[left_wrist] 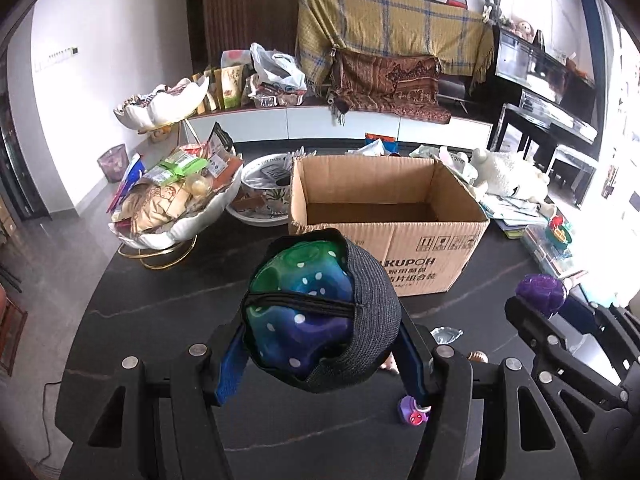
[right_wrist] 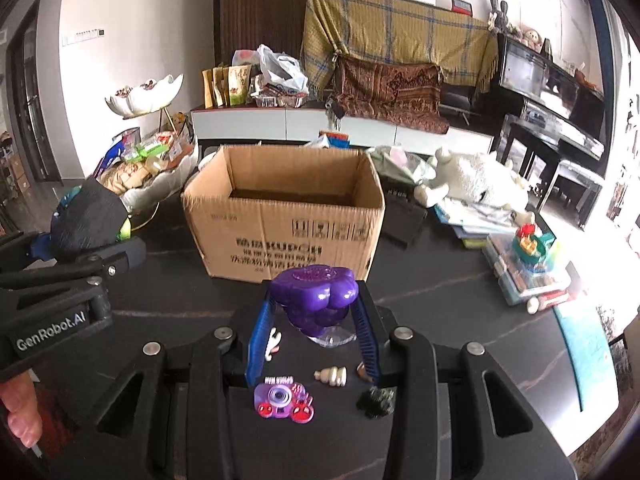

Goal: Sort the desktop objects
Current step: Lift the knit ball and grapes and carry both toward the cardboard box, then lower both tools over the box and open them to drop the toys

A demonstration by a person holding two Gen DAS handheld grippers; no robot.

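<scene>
- The left gripper is closed around a dark pouch with a green and blue spotted ball inside it. It holds them up above the black table.
- The right gripper is closed around a purple toy with a clear base, also lifted off the table.
- Right behind both is an open cardboard box. Its inside looks empty.
- Left of the box sit a white bowl of snacks and a round dish. To the right lie a white plush toy, papers and a small colourful toy on a clear case.
- The right wrist view shows small things on the table under the gripper: a purple flat toy, a cream cone piece, a little white figure and a black fuzzy bit.
- The left wrist view hides most of these behind the pouch.
- The right wrist view also shows a hand on the left gripper's handle.
</scene>
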